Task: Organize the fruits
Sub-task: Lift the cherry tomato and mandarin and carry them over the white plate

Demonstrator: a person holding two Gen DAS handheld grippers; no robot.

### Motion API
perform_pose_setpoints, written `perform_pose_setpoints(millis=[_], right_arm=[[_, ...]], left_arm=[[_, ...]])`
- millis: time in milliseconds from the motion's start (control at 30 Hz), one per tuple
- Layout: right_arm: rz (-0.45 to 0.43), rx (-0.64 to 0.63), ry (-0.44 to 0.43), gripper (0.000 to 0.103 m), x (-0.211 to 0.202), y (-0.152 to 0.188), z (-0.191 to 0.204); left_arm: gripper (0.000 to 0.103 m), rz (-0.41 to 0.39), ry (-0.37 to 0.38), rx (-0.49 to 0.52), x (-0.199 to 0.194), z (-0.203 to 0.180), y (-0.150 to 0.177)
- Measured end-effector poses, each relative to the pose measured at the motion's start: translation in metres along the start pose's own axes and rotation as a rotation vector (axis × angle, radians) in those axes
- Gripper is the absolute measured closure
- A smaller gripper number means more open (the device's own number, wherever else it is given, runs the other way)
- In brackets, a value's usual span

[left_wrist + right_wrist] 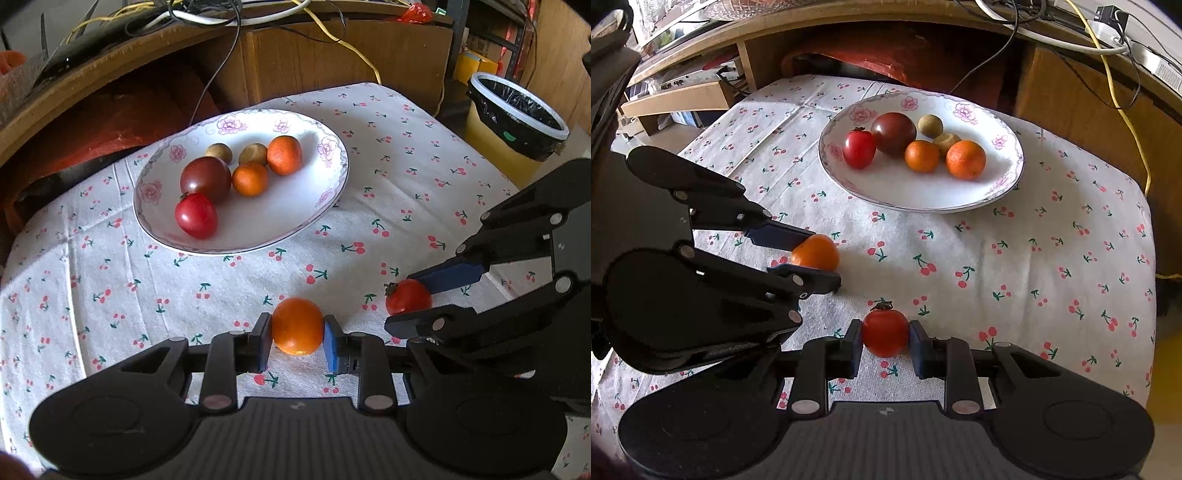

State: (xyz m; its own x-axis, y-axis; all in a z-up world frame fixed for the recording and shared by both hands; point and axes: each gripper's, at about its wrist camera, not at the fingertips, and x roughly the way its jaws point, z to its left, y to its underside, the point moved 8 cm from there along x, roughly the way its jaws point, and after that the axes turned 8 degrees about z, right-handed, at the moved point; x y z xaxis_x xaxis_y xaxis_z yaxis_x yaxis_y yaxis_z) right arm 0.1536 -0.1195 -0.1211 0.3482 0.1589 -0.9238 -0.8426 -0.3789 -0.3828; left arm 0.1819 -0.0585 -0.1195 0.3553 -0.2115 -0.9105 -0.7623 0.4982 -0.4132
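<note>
With both hand-held grippers clamped, left (297, 334) on the round orange tangerine (297, 325), right (885, 338) on the small red tomato (885, 332), I see the flowered white plate (295, 221) far ahead.

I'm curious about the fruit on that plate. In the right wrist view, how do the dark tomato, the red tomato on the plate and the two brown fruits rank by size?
1. Dark tomato
2. Red tomato
3. Two brown fruits: too alike to rank, and one is partly hidden.

Cherry-print cloth (388, 155) over the counter; wooden desk (332, 48) behind, cables (343, 40) trailing; yellow lined bin (517, 122) beside.
</note>
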Motion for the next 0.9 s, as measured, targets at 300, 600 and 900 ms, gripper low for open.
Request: perform_pose_setpoints(millis=[300, 600, 900], right_arm=[[-0.041, 0.021, 0.012, 0.082, -0.011, -0.011, -0.006], [-0.093, 0.026, 0.038, 0.082, -0.023, -0.038, -0.011], [-0.128, 0.028, 0.068, 0.082, -0.022, -0.063, -0.024]], left_arm=[[0.066, -0.036, -0.005, -0.027, -0.013, 0.005, -0.009], [0.066, -0.082, -0.018, -0.073, -0.025, 0.023, -0.029], [0.066, -0.1, -0.039, -0.104, -0.021, 0.04, -0.051]])
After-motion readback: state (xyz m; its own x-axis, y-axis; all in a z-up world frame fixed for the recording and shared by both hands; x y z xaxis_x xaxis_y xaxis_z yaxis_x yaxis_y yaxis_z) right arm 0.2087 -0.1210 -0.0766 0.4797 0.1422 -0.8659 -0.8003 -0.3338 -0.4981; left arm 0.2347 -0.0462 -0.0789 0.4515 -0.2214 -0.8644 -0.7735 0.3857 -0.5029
